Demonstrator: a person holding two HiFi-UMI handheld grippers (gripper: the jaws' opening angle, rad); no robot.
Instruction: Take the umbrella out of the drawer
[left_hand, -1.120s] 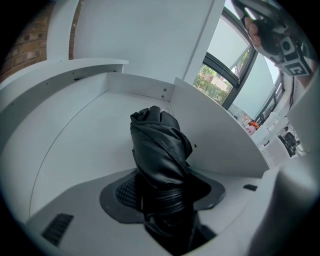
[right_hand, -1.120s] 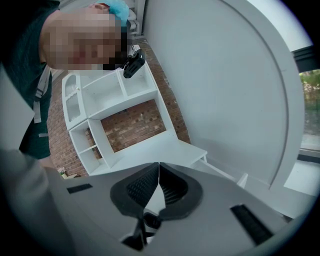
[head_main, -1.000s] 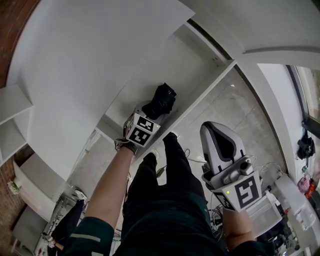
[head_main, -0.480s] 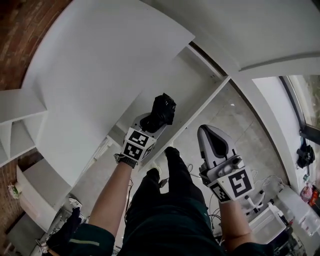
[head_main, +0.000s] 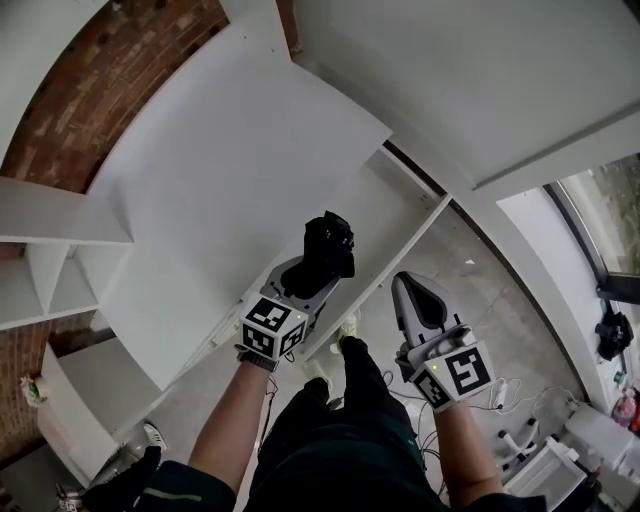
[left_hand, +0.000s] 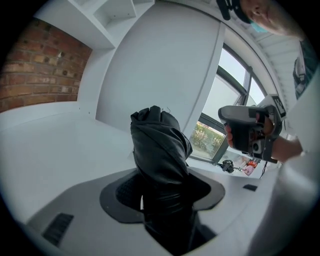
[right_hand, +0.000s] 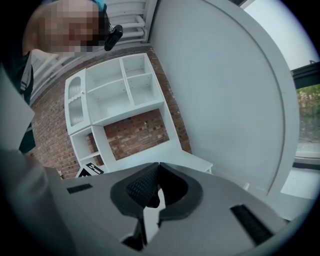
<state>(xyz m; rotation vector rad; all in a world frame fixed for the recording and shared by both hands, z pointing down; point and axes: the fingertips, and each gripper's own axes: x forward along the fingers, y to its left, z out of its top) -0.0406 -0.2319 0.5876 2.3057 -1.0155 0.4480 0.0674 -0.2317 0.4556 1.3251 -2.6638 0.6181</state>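
While the fingers (left_hand: 124, 191) of the left gripper (head_main: 305, 275) are clenching the near end of the folded black umbrella (head_main: 328, 245), its long axis is running out past them toward 1 o'clock over the open drawer (head_main: 385, 200), with the right gripper (head_main: 412, 290) idling closed and empty at 4 o'clock.

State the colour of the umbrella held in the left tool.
The umbrella is black; the left gripper view shows it best.
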